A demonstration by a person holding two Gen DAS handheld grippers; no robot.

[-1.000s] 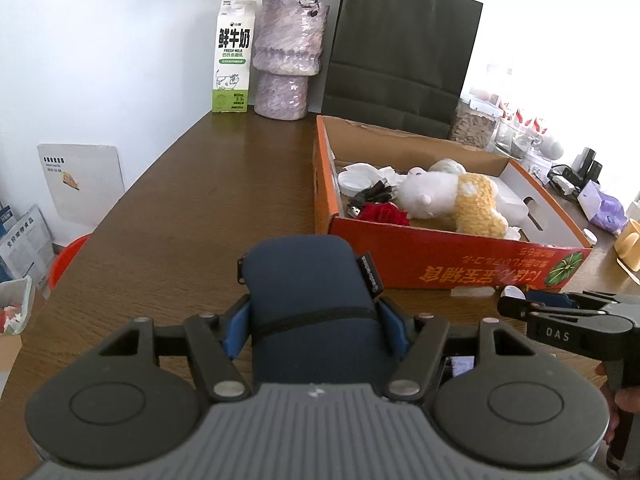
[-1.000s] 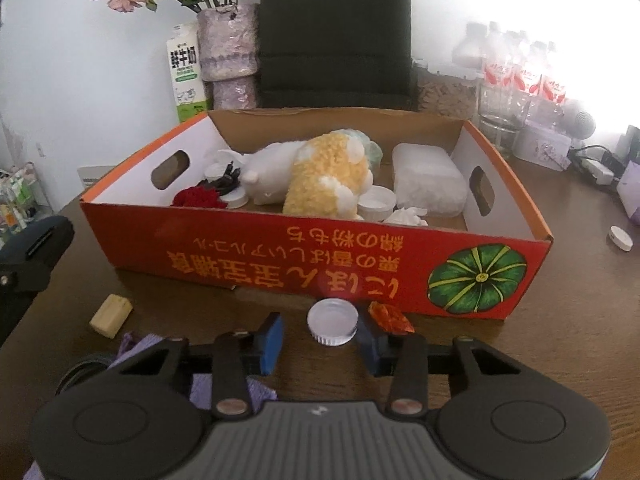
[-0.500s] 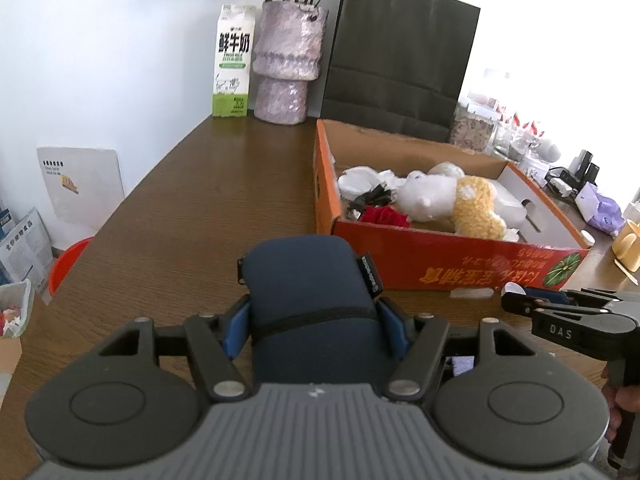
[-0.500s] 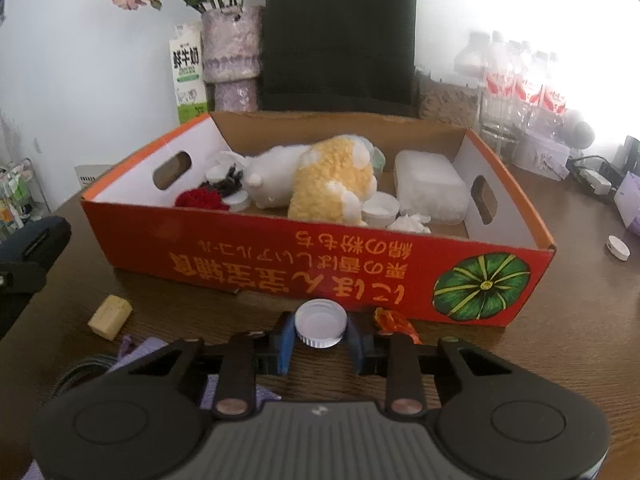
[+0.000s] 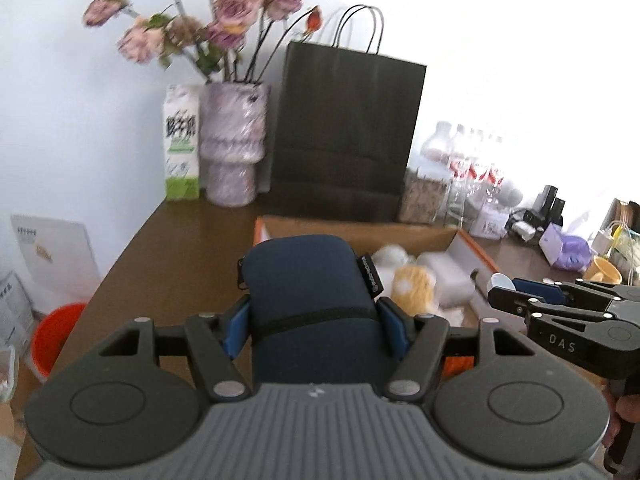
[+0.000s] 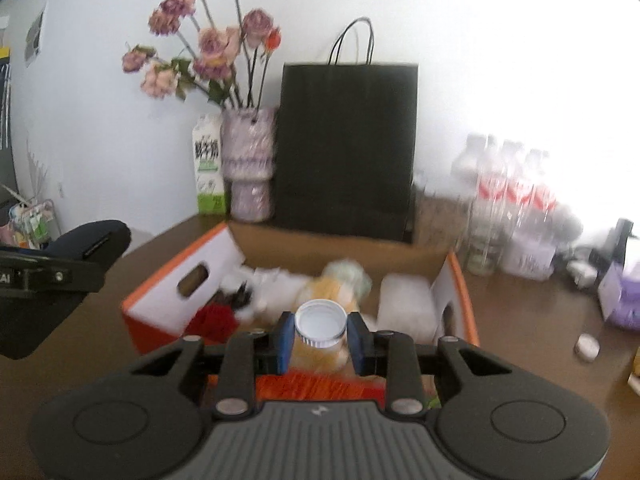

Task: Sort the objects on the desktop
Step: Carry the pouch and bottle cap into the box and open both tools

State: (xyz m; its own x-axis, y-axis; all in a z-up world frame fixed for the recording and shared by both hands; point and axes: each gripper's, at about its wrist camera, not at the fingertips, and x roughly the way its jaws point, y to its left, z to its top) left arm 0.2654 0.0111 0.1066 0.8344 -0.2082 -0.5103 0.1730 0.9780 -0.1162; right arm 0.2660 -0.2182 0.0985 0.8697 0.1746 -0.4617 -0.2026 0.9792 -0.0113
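My left gripper point(image 5: 314, 322) is shut on a dark blue zip case point(image 5: 310, 292), lifted above the brown table in front of the orange cardboard box point(image 5: 478, 256). In the right wrist view my right gripper point(image 6: 320, 338) is shut on a white bottle cap point(image 6: 320, 322), raised over the near side of the same orange cardboard box point(image 6: 168, 300). The box holds a white and yellow plush toy point(image 6: 324, 292), a red item point(image 6: 214, 320) and a white block point(image 6: 406, 304). The right gripper point(image 5: 498, 294) with the cap also shows at the right of the left wrist view; the blue case point(image 6: 92, 240) shows at the right wrist view's left.
Behind the box stand a black paper bag point(image 6: 346, 144), a vase of dried roses point(image 6: 250, 164) and a milk carton point(image 6: 208, 168). Several water bottles point(image 6: 508, 208) line the back right. A purple packet point(image 6: 622, 300) and a small white cap point(image 6: 587, 346) lie on the table at right.
The right gripper closed on the white cap and lifted it off the table. Both grippers rose and tilted up, so the box now sits lower in both views.
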